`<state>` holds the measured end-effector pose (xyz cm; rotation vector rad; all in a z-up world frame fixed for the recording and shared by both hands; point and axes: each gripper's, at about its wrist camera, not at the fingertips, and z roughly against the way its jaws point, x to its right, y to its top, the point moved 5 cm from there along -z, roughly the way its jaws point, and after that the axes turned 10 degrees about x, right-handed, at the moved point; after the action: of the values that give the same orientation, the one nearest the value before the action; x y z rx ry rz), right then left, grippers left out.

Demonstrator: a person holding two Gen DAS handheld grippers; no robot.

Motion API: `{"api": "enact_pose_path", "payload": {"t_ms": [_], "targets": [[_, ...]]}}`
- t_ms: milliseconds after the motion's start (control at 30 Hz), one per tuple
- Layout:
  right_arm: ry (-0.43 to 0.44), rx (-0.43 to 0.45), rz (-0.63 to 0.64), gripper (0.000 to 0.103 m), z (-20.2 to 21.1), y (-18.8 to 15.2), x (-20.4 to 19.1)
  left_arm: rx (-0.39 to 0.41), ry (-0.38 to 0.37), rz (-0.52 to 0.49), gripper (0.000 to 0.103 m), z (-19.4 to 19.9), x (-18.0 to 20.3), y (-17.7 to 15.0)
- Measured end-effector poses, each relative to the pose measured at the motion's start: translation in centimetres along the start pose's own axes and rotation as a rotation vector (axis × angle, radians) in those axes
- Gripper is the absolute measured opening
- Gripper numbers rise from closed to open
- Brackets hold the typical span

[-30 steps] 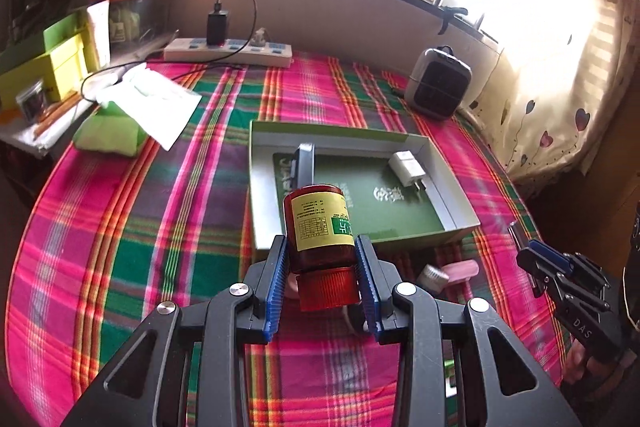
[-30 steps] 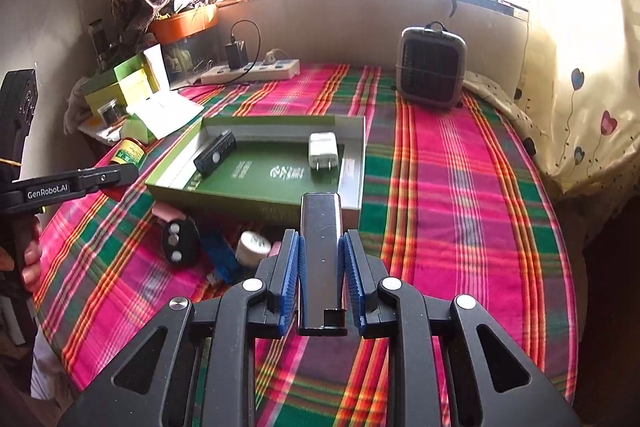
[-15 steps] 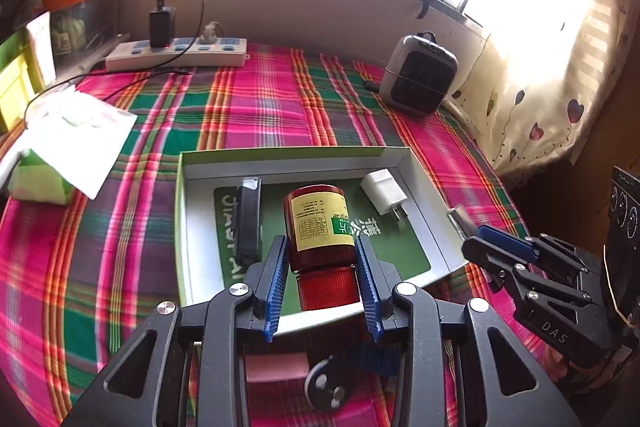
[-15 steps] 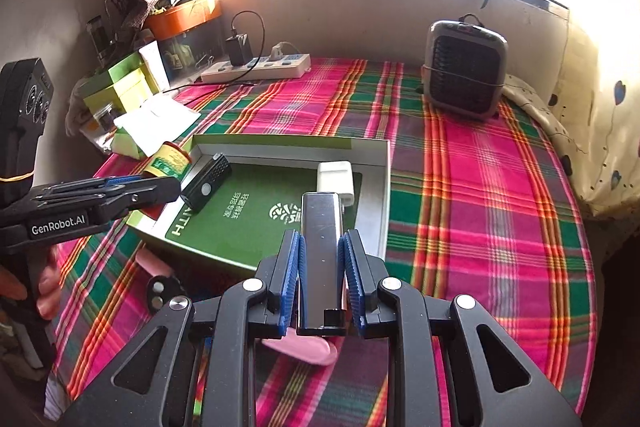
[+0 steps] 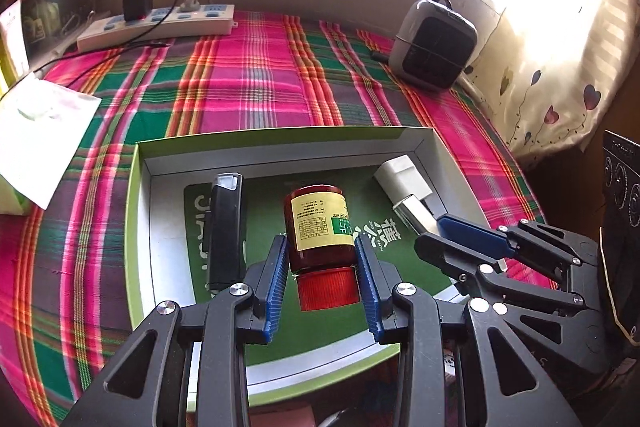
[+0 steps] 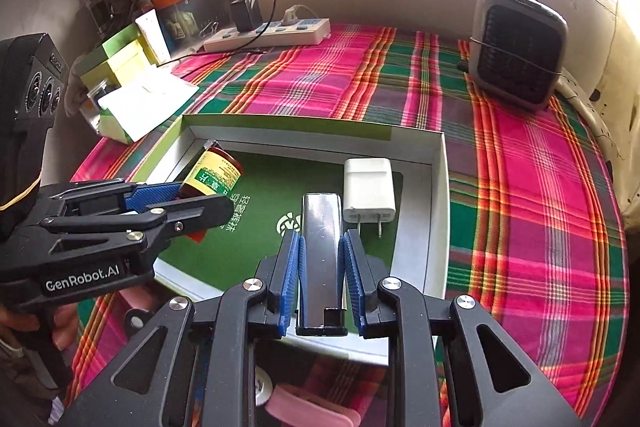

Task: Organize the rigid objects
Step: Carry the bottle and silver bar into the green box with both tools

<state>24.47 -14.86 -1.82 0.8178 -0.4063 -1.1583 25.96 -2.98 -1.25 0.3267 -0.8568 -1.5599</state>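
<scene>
My left gripper (image 5: 322, 249) is shut on a brown bottle (image 5: 320, 223) with a yellow label and red cap, held over the green-lined box (image 5: 140, 227). The bottle also shows in the right wrist view (image 6: 214, 175). My right gripper (image 6: 322, 243) is shut on a silver metal bar (image 6: 322, 247), held over the box's right part (image 6: 438, 187). In the box lie a black remote (image 5: 226, 227) and a white charger plug (image 6: 370, 189), also seen in the left wrist view (image 5: 402, 173).
A small heater (image 6: 518, 47) stands at the back right. A power strip (image 5: 160, 27) with a black adapter lies at the back. White paper (image 5: 40, 131) lies left of the box. Pink and round items (image 6: 304, 407) lie on the plaid cloth in front of the box.
Both grippers have moved forward and down over the box with their objects still held. The bottle and the bar now sit lower, close to the box floor.
</scene>
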Motion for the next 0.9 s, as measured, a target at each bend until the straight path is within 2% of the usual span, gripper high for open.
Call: {"api": "enact_pose_path", "payload": {"t_ms": [400, 900], "targets": [[-0.02, -0.031, 0.032, 0.024, -2.2, 0.2, 0.0, -0.036, 0.037, 0.002, 0.033, -1.8, -0.9, 0.0], [-0.06, -0.033, 0.049, 0.024, -2.8, 0.1, 0.5, -0.032, 0.069, -0.015, 0.033, -2.1, -0.9, 0.3]]}}
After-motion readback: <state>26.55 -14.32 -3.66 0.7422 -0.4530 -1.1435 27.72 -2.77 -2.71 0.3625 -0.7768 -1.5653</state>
